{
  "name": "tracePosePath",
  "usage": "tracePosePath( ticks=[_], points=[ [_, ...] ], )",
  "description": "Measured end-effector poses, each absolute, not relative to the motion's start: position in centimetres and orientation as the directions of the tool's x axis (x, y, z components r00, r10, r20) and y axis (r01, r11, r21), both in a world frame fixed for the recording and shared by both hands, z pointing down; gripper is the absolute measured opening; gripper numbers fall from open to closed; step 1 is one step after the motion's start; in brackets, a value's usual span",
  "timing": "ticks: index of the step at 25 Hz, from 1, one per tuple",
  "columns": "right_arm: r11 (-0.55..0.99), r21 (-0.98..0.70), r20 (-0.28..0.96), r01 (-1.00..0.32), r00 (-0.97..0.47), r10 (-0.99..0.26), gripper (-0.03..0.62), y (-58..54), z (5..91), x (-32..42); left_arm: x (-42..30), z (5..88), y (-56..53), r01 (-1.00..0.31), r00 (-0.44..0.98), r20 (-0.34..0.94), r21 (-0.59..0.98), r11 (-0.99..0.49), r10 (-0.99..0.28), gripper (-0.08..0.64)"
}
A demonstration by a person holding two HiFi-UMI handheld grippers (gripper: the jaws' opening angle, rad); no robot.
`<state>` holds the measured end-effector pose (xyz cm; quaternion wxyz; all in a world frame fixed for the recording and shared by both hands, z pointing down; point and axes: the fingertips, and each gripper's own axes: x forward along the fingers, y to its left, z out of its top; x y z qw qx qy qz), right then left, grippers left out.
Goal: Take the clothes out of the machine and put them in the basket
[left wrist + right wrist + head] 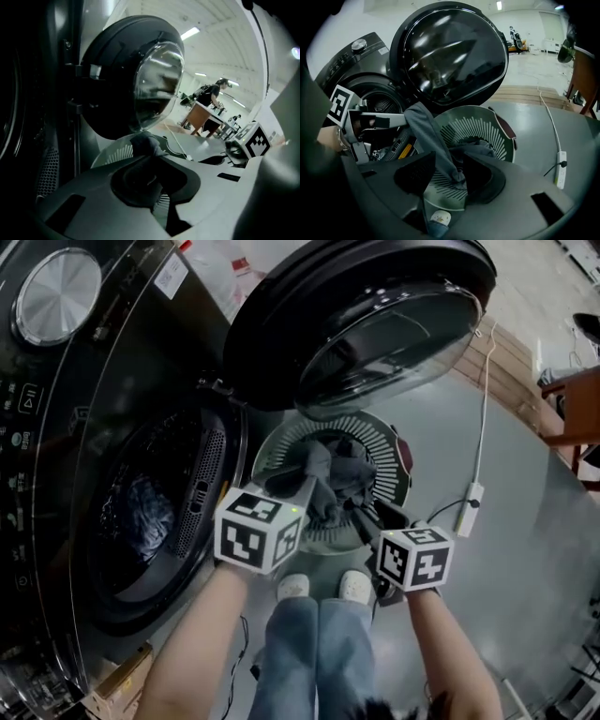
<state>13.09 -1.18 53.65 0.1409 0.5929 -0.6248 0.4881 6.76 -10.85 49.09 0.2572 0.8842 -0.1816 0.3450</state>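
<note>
A grey garment hangs from my left gripper, which is shut on it above the round green slatted basket. In the right gripper view the same garment runs from the left gripper down between my right gripper's pads. It lies against the right-hand pad and stands apart from the left-hand one, so that gripper is open. More grey clothes lie in the basket. Blue clothing shows inside the machine's drum. In the left gripper view a fold of grey cloth sticks out past the shut jaws.
The machine's round door stands open above the basket. A white power strip and its cable lie on the floor to the right. The person's shoes are just before the basket. A cardboard box sits at lower left.
</note>
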Motion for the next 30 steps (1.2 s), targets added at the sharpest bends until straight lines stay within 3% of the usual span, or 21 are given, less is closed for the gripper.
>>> tracePosePath(
  ticks=[2,3,4,5,20,30],
  points=[
    [-0.187,-0.451,0.749,-0.873,-0.256,-0.610,0.184,-1.3,53.5,13.4,7.8,49.4,-10.0,-0.476,0.692,0.714,0.336,-0.813,-0.109,0.020],
    [-0.187,-0.454,0.747,-0.871,-0.258,-0.612,0.184,-1.3,53.5,13.4,8.1,49.7,-9.5,-0.467,0.687,0.722,0.346,-0.814,-0.087,0.101],
    [-0.183,-0.455,0.746,-0.872,-0.260,-0.613,0.184,-1.4,53.5,13.4,8.3,50.1,-9.0,-0.466,0.681,0.730,0.364,-0.807,-0.064,0.372],
    [-0.178,-0.454,0.746,-0.873,-0.263,-0.611,0.184,-1.4,53.5,13.3,8.3,50.4,-8.6,-0.474,0.673,0.738,0.379,-0.795,-0.049,0.514],
    [-0.096,-0.435,0.752,-0.895,-0.303,-0.586,0.186,-4.1,54.6,9.9,-4.7,52.4,-11.8,-0.705,0.503,0.823,0.215,-0.676,-0.263,0.514],
    [0.088,-0.417,0.722,-0.905,-0.388,-0.573,0.186,-7.0,53.7,4.2,-13.5,51.6,-12.4,-0.783,0.365,0.854,0.067,-0.619,-0.369,0.514]
  ],
)
